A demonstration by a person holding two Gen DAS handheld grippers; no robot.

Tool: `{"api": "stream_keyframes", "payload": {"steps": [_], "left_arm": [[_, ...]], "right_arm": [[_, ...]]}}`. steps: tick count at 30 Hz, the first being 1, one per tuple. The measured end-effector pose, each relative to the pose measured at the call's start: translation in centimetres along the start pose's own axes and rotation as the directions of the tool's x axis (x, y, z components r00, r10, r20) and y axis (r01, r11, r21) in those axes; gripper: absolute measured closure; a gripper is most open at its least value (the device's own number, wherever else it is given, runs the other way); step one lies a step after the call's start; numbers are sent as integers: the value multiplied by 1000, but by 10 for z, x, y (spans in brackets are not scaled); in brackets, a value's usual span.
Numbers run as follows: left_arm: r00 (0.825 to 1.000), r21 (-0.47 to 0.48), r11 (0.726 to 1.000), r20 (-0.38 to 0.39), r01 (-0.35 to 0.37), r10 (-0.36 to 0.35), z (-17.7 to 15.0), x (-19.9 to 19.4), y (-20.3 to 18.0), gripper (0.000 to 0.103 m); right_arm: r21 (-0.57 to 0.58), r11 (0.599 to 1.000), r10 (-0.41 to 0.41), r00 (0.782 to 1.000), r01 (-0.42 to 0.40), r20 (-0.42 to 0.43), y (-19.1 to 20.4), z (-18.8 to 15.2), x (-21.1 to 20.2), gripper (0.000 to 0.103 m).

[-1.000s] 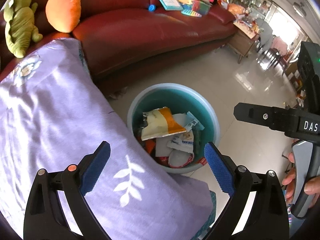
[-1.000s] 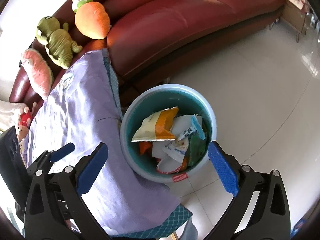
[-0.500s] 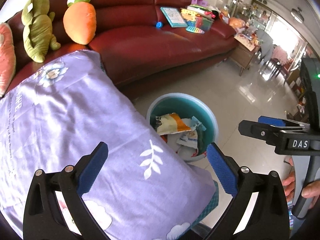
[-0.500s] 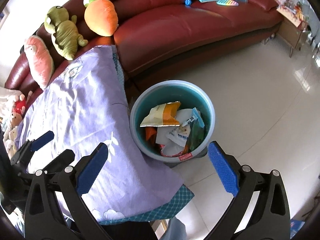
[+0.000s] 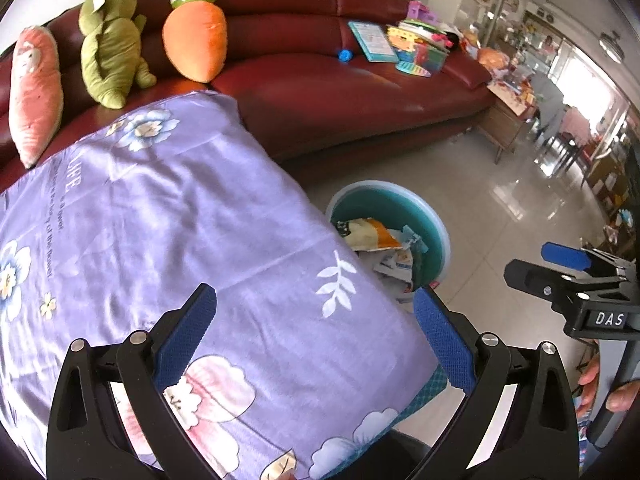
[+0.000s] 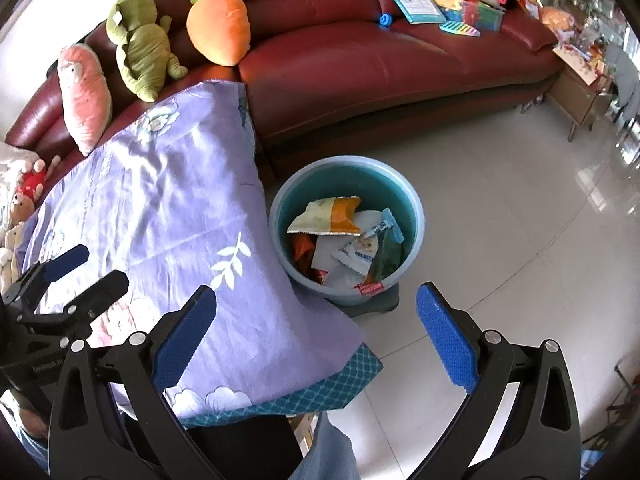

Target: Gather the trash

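Observation:
A light blue bin [image 6: 416, 216] with a teal inside stands on the tiled floor beside the cloth-covered table. It holds several wrappers, with a yellow and orange snack bag [image 6: 328, 218] on top. In the left wrist view the bin [image 5: 440, 236] is half hidden behind the table's corner. My left gripper [image 5: 314, 334] hangs open over the purple floral cloth [image 5: 160, 220], empty. My right gripper [image 6: 316, 338] is open and empty, above the table corner and near the bin. Each gripper shows in the other's view: the right one [image 5: 560, 268] and the left one [image 6: 80, 272].
A dark red leather sofa [image 6: 400, 60] runs behind the bin, with plush toys [image 6: 218, 20] on its left and books and toys [image 6: 460, 8] on its right. A wooden side table [image 6: 580, 92] stands far right. Tiled floor [image 6: 500, 220] stretches right of the bin.
Both grippers have pulled back and up from the bin. It looks smaller and farther, and more of the cloth and sofa shows. Both stay open and empty.

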State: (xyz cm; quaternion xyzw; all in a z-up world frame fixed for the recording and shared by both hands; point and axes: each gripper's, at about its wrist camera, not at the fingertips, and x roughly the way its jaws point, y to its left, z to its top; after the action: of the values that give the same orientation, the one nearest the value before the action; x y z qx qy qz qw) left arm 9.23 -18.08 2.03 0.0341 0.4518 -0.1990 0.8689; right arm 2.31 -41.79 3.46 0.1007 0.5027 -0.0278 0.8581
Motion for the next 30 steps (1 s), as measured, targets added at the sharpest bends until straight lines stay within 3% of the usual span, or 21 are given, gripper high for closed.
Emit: {"api": "stream_keyframes", "payload": {"steps": [17, 30], "left_arm": [[999, -15, 999, -13, -37, 37, -12, -2, 8, 4], [996, -16, 996, -28, -87, 86, -15, 25, 12, 4]], "right_arm": [[-52, 998, -32, 999, 33, 18, 17, -19, -6, 7], [-16, 1000, -22, 1000, 21, -22, 8, -9, 26, 7]]}}
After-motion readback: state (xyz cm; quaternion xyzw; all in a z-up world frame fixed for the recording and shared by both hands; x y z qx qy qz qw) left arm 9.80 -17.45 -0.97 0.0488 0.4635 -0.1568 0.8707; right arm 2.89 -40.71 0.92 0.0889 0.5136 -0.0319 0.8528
